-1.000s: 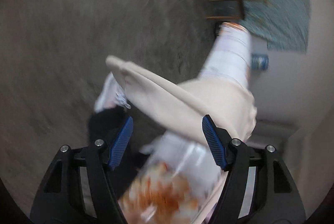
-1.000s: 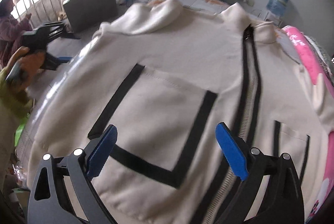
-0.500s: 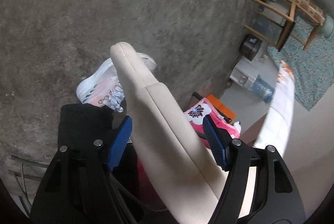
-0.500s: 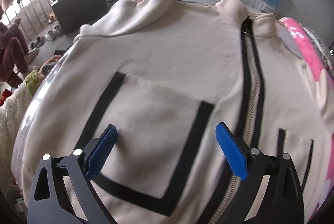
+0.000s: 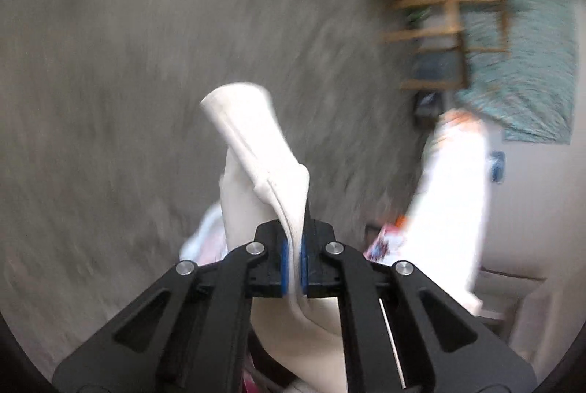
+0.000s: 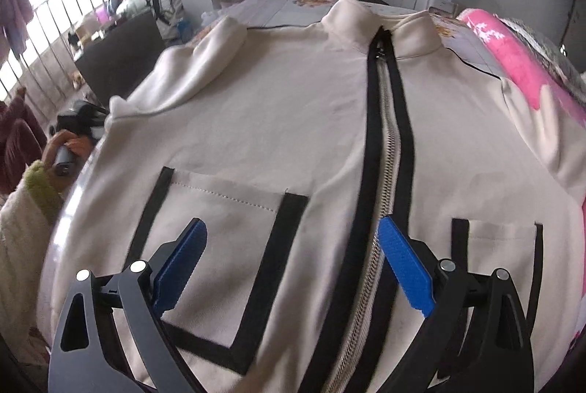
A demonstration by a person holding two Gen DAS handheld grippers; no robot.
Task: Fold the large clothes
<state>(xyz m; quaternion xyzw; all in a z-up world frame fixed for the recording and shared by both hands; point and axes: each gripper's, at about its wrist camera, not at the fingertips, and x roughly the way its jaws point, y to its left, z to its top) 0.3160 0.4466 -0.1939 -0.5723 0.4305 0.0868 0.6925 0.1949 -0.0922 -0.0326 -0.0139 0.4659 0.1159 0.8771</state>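
Left gripper (image 5: 293, 261) is clenched on the cream sleeve (image 5: 256, 151), whose length runs out past the zipped jacket's (image 6: 293, 122) left edge over the floor, while right gripper (image 6: 293, 268) hangs released above the jacket's hem.

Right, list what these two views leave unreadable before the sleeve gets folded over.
- Left wrist view: motion blur smears the floor and wooden chair; the left gripper hides the sleeve beyond its grip.
- Right wrist view: the jacket hem is cut off at the bottom edge behind the open right gripper.
- Right wrist view: the far sleeve runs off the right edge.
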